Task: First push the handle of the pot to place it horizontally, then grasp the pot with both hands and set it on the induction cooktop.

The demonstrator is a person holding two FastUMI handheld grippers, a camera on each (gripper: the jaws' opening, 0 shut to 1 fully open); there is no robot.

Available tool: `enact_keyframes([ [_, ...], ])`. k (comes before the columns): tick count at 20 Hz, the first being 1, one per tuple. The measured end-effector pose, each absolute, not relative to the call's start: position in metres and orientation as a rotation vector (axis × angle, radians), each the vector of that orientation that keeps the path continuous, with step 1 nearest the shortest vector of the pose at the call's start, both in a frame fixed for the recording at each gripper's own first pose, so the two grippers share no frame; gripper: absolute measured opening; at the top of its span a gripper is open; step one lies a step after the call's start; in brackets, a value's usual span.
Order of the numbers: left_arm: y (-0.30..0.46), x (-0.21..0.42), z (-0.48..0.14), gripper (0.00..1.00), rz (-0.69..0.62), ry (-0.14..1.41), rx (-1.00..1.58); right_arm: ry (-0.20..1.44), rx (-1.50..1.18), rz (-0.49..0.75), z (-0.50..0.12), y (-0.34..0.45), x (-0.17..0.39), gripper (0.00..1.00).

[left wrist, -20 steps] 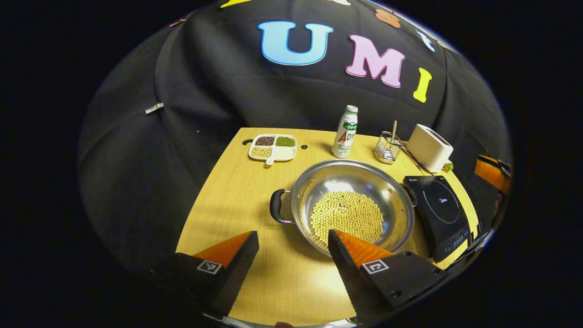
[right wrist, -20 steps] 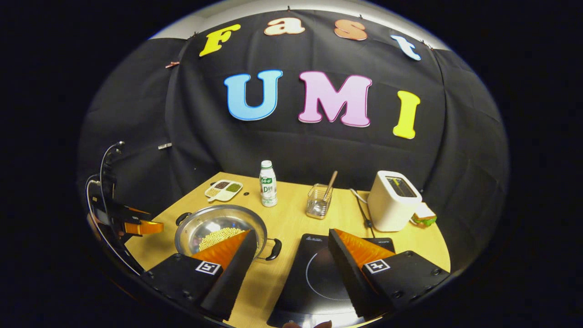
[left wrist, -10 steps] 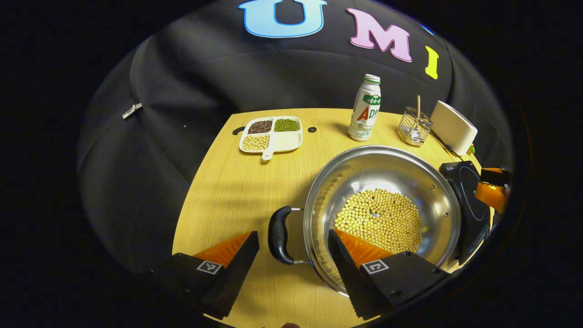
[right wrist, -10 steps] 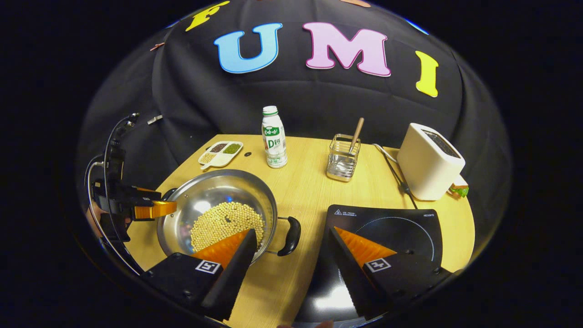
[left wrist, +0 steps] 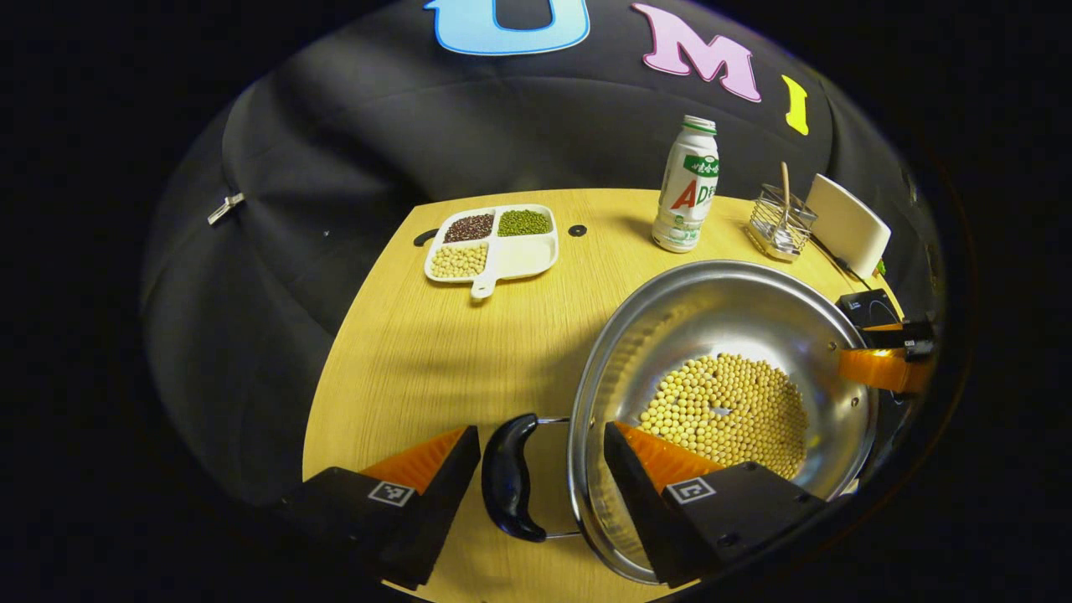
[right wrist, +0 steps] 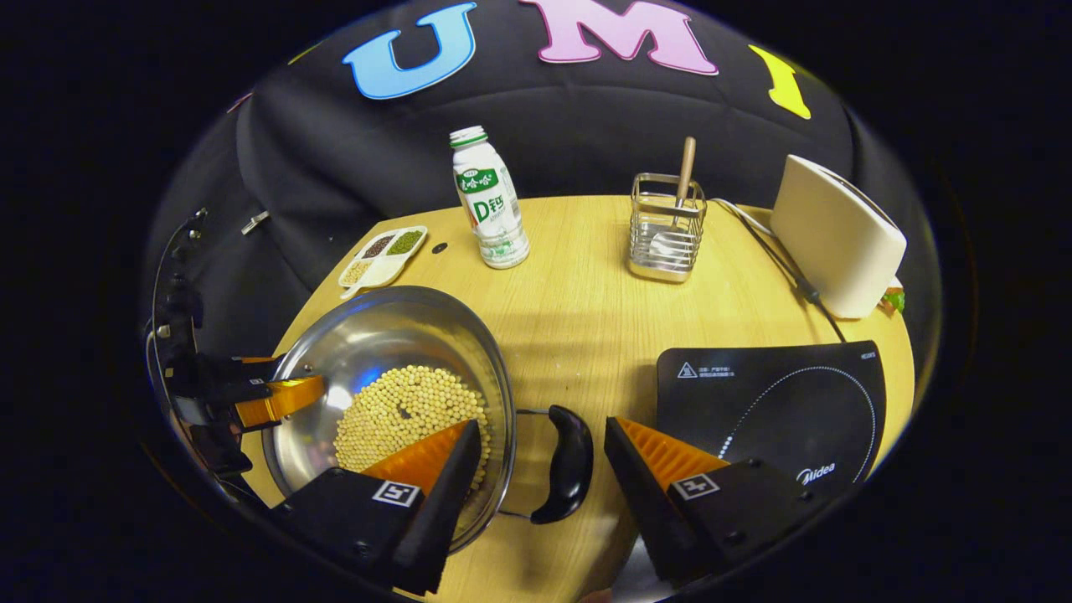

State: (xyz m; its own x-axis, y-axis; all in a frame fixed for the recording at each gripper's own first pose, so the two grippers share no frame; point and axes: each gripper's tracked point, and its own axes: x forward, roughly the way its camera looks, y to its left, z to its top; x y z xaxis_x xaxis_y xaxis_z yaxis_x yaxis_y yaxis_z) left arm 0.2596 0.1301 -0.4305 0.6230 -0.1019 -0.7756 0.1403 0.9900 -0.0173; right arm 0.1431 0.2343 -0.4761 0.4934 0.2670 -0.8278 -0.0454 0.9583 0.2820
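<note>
1. Two grippers at the pot (left wrist: 720, 394), one per side; the pot sits on the table (left wrist: 435, 335), round yellow beans (left wrist: 729, 414) in its bottom.
2. Left gripper (left wrist: 540, 469): jaws apart, straddling the pot's black left handle (left wrist: 507, 477). The handle lies in the gap and touches neither finger; the right-hand finger reaches over the pot rim.
3. Right gripper (right wrist: 540, 465): jaws apart, the black right handle (right wrist: 568, 465) in the gap between them, no contact visible. The left-hand finger is over the rim, above the beans.
4. Induction cooktop (right wrist: 779, 402) is on the table just past the right gripper's right-hand finger, apart from the pot.
5. Beyond the jaws in the right gripper view: bottle (right wrist: 488, 199), wire holder (right wrist: 666, 226) with a wooden-handled utensil in it, white toaster (right wrist: 837, 234).
6. Divided dish (left wrist: 494, 247) of mixed beans sits far ahead of the left jaws, near the table's back edge.
</note>
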Motion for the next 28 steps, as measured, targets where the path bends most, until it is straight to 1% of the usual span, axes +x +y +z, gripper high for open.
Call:
enact_keyframes([
  [1,0.130,0.260,-0.432,0.91,-0.142,0.890,0.046,1.053,0.233,0.188,-0.481,0.236,0.142,0.92],
  [2,0.126,0.262,-0.434,0.84,-0.153,0.890,0.040,1.063,0.225,0.181,-0.486,0.236,0.141,0.92],
  [3,0.123,0.261,-0.436,0.82,-0.162,0.895,0.033,1.070,0.214,0.175,-0.489,0.236,0.140,0.84],
  [4,0.124,0.260,-0.436,0.77,-0.160,0.900,0.033,1.076,0.203,0.163,-0.491,0.232,0.139,0.80],
  [5,0.124,0.260,-0.436,0.77,-0.160,0.897,0.031,1.074,0.220,0.148,-0.492,0.233,0.140,0.66],
  [6,0.124,0.258,-0.438,0.76,-0.167,0.909,0.028,1.078,0.232,0.140,-0.490,0.233,0.141,0.66],
  [7,0.124,0.258,-0.439,0.76,-0.171,0.905,0.021,1.075,0.232,0.142,-0.492,0.233,0.141,0.59],
  [8,0.124,0.257,-0.437,0.74,-0.178,0.905,0.019,1.081,0.225,0.145,-0.492,0.232,0.142,0.57],
  [9,0.123,0.254,-0.435,0.72,-0.182,0.908,0.016,1.090,0.222,0.144,-0.493,0.233,0.140,0.60],
  [10,0.123,0.253,-0.434,0.68,-0.180,0.903,0.003,1.102,0.230,0.146,-0.490,0.232,0.138,0.60],
  [12,0.121,0.242,-0.430,0.64,-0.174,0.917,-0.034,1.117,0.230,0.160,-0.486,0.230,0.131,0.53],
  [13,0.119,0.237,-0.425,0.63,-0.172,0.915,-0.047,1.112,0.223,0.167,-0.482,0.228,0.130,0.57],
  [15,0.118,0.230,-0.413,0.60,-0.172,0.906,-0.045,1.109,0.225,0.169,-0.470,0.224,0.127,0.57],
  [16,0.116,0.227,-0.406,0.62,-0.171,0.907,-0.038,1.111,0.226,0.168,-0.464,0.221,0.126,0.57],
  [21,0.095,0.211,-0.366,0.61,-0.186,0.902,-0.010,1.101,0.249,0.165,-0.428,0.194,0.115,0.57],
  [22,0.091,0.208,-0.358,0.59,-0.190,0.900,-0.005,1.099,0.254,0.163,-0.422,0.187,0.112,0.52],
  [23,0.083,0.207,-0.352,0.59,-0.195,0.896,0.000,1.100,0.261,0.160,-0.418,0.180,0.109,0.52],
  [24,0.077,0.205,-0.347,0.61,-0.201,0.893,0.005,1.094,0.267,0.154,-0.413,0.172,0.108,0.52],
  [25,0.070,0.204,-0.342,0.59,-0.205,0.889,0.005,1.081,0.266,0.148,-0.407,0.165,0.107,0.52],
  [26,0.063,0.202,-0.337,0.61,-0.209,0.887,0.003,1.070,0.262,0.145,-0.403,0.157,0.107,0.57],
  [27,0.056,0.201,-0.332,0.61,-0.210,0.882,-0.001,1.063,0.260,0.142,-0.399,0.150,0.106,0.57],
  [28,0.051,0.199,-0.328,0.61,-0.212,0.878,-0.005,1.056,0.259,0.140,-0.395,0.144,0.104,0.52],
])
